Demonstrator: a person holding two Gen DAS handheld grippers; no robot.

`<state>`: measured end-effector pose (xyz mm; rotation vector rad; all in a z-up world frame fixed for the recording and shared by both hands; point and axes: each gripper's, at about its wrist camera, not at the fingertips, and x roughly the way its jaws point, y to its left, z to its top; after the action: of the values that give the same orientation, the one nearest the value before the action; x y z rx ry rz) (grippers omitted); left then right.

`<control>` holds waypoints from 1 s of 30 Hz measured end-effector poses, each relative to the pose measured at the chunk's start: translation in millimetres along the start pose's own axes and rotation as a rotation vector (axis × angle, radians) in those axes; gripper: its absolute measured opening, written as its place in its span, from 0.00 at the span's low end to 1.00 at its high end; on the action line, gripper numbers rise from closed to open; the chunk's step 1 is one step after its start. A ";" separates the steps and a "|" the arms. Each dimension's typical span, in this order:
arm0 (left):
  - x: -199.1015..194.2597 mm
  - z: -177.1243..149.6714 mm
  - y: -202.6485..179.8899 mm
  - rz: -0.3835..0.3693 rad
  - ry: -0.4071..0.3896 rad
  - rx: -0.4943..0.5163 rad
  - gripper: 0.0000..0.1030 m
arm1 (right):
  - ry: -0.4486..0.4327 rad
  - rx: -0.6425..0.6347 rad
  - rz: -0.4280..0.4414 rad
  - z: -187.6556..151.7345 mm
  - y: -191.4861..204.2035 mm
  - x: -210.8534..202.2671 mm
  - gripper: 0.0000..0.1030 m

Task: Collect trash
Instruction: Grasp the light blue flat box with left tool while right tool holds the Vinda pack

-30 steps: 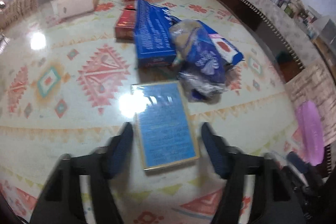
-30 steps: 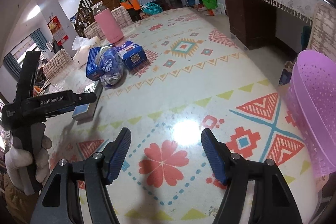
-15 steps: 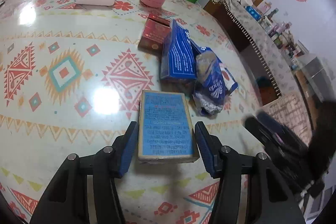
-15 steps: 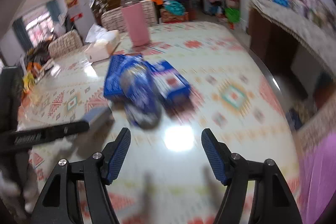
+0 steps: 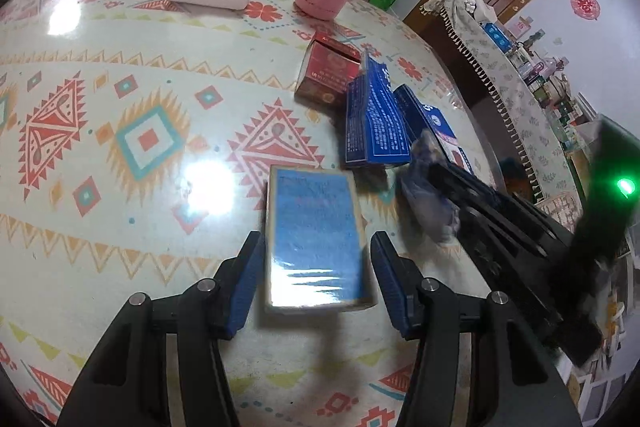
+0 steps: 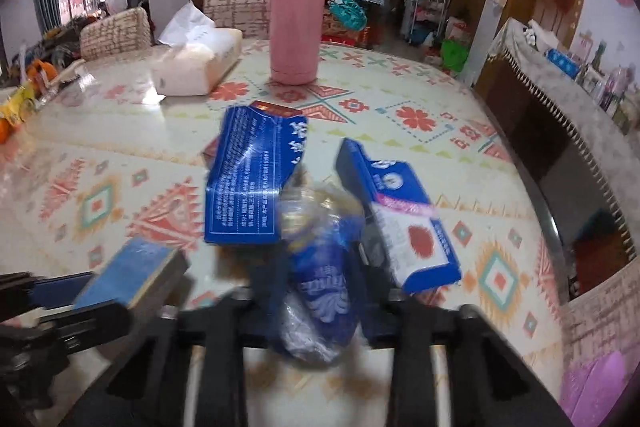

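A flat light-blue box point(image 5: 314, 239) lies on the patterned table between the fingers of my left gripper point(image 5: 316, 279), which is open around it with small gaps on both sides. It also shows in the right wrist view point(image 6: 132, 271). My right gripper point(image 6: 316, 287) is open around a crumpled blue plastic bag point(image 6: 320, 291), blurred by motion; the bag also shows in the left wrist view point(image 5: 428, 199). Two dark-blue boxes point(image 6: 248, 183) point(image 6: 404, 223) and a red box point(image 5: 328, 75) lie just beyond.
A pink bottle point(image 6: 296, 23) and a tissue box point(image 6: 196, 59) stand at the far side of the table. A purple basket point(image 6: 600, 383) sits low at the right beyond the table edge. A sideboard point(image 6: 560, 99) stands at the right.
My right gripper swung from the basket side over to the trash pile and now straddles the crumpled bag. My left gripper moved forward around the light-blue box.
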<state>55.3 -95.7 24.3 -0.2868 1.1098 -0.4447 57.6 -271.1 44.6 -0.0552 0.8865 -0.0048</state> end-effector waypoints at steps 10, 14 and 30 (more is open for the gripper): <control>13.5 -2.6 -0.7 0.051 0.006 0.016 0.56 | 0.031 0.054 0.054 -26.8 -9.3 -30.6 0.16; 15.5 -4.4 -6.7 0.076 -0.005 0.050 0.59 | 0.047 0.086 0.017 -30.8 -14.5 -19.5 0.73; 22.7 -7.1 -19.2 0.103 -0.040 0.116 0.50 | 0.087 0.172 0.042 -53.1 -24.5 -9.1 0.34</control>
<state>53.5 -123.5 11.7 -0.1358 1.0505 -0.4088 11.2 -297.8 19.4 0.1253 0.9712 -0.0441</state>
